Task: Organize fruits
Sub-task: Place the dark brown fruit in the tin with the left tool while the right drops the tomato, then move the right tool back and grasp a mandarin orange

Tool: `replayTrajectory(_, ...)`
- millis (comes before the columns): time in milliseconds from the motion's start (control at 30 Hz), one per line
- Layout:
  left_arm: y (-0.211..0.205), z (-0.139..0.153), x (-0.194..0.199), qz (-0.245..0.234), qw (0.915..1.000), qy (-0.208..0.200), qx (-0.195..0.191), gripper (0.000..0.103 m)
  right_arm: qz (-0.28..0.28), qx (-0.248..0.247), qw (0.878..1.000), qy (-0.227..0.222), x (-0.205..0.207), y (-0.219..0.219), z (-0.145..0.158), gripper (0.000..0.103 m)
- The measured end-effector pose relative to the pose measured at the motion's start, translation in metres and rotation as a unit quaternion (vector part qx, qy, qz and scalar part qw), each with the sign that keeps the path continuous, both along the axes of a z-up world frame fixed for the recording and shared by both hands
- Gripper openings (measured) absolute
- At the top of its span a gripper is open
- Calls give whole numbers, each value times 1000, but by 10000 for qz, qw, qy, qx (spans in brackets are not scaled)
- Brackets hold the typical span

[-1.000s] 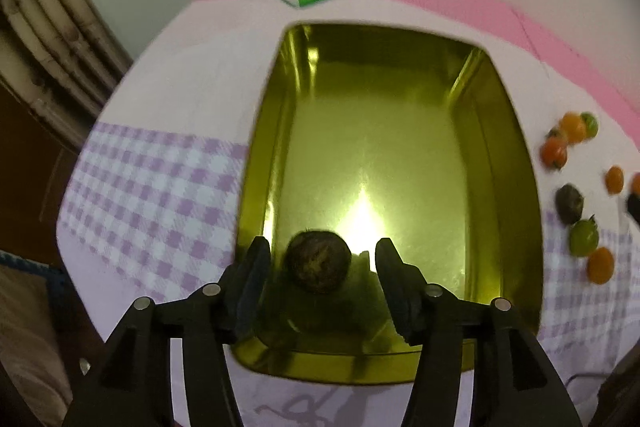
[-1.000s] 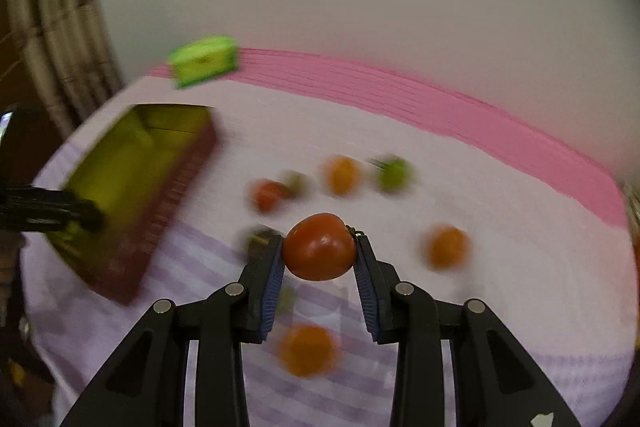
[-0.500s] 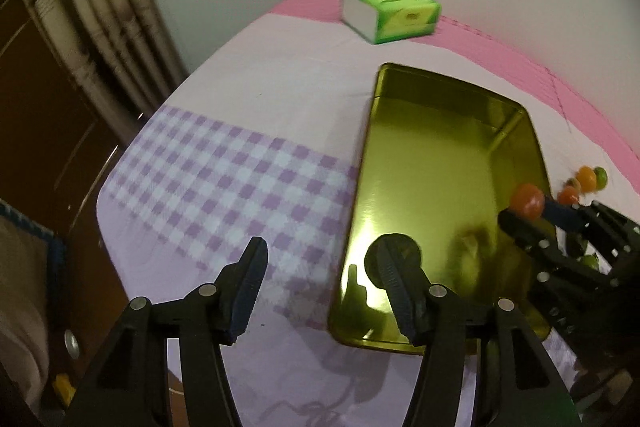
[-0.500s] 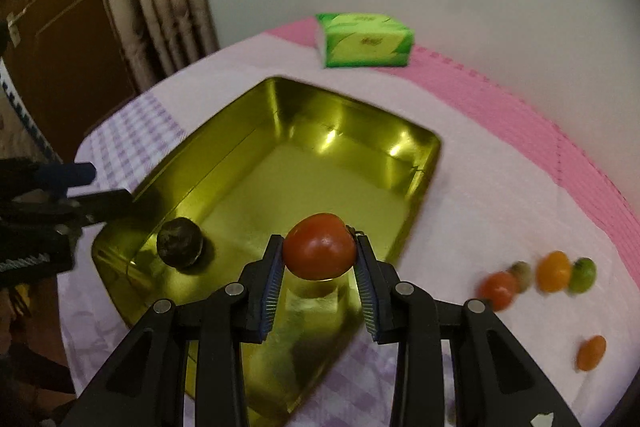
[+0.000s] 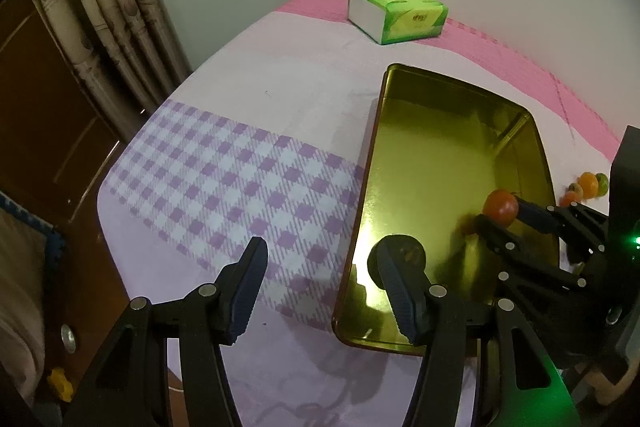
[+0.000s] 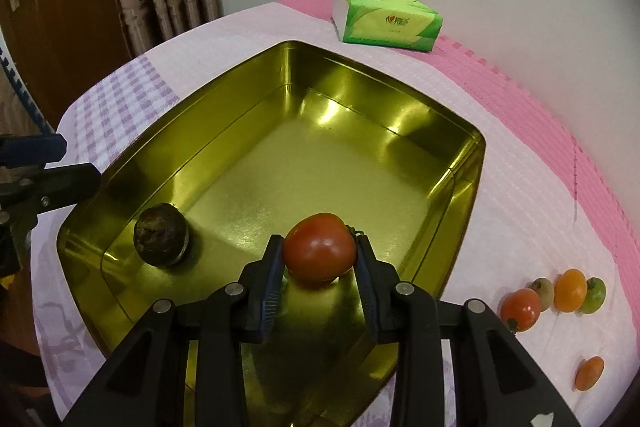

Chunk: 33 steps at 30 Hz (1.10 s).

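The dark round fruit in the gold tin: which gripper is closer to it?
Left. The left gripper hangs open beside the dark fruit, one finger in front of it. The right gripper holds a red tomato farther across the gold tin.

A glossy red tomato [image 6: 319, 247] hung clamped above the near end of the shiny gold tin [image 6: 384, 115]. A dark, rough-skinned round fruit [image 6: 161, 241] sat inside on the tin's floor by its left wall. To the tin's right, on the cloth, lay a red tomato [image 6: 520, 308], a brownish fruit [image 6: 543, 289], an orange one [image 6: 572, 289], a green one [image 6: 595, 294] and, apart, another orange one [image 6: 589, 372].
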<state>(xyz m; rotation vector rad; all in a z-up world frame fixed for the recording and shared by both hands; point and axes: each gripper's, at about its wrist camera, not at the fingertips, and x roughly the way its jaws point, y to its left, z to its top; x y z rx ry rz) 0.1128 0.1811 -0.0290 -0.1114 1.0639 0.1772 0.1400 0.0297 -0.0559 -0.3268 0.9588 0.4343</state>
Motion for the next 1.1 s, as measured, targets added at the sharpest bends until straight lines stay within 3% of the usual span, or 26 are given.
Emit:
replayTrajectory(267,-1,-1,1,6,9999,91,-56,59,10,-63,10000,-3,-1,3,-1,34)
replayTrajectory(467,-3,-1,0,-52,9999,83,-119,59,12,85,9999,-56,-3,3,2,48)
replayTrajectory(633,-6,1,-1,-102,9999,30,-64,60,-70,442,9986,-268,-21,-15,27,49)
replayTrajectory(867,-9,1,0,-132,9999,46,-1,60,-742,566,9946,-445,-64,-111,55,52)
replayTrajectory(1100,-25,3,-4,-326,9990,-30,302,61,-1597,423,9862,-117,-97,-202,38,52)
